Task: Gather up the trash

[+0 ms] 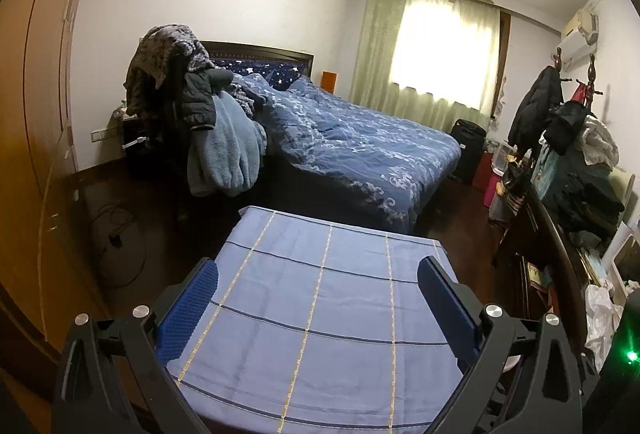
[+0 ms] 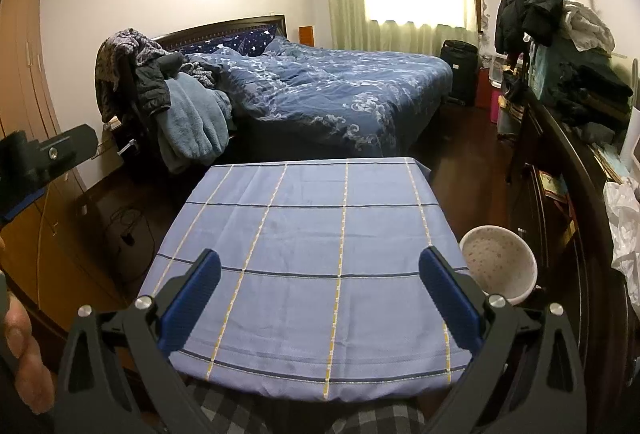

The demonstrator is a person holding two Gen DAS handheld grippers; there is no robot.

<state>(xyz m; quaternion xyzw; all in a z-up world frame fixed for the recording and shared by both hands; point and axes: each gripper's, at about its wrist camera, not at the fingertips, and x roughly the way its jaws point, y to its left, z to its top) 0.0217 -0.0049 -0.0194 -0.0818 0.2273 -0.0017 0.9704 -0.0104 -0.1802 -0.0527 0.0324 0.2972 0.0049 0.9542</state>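
No trash is seen on the small table (image 2: 304, 274); its blue checked cloth, woven cotton by the look of it with yellow and dark stripes, lies flat and bare in both views. The likeliest receptacle is judged to be the round white bin (image 2: 500, 266), speckled inside, set just beside the table's right edge; nothing can be made out in it. A crumpled white plastic bag (image 2: 624, 230) is seen on the dark wooden sideboard (image 2: 560, 162) to the right, and may be the thing to be collected, though this cannot be confirmed. The task is therefore judged to be either at its very start or at its end; which of the 2 cannot be told.

The left gripper (image 1: 318, 288) is held spread wide over the cloth, nothing between its blue textured pads. The right gripper (image 2: 320, 276) is likewise spread and empty. Beyond, a bed (image 2: 340, 94) with a rumpled blue quilt and a chair heaped with fleecy clothing (image 2: 188, 122) are seen.
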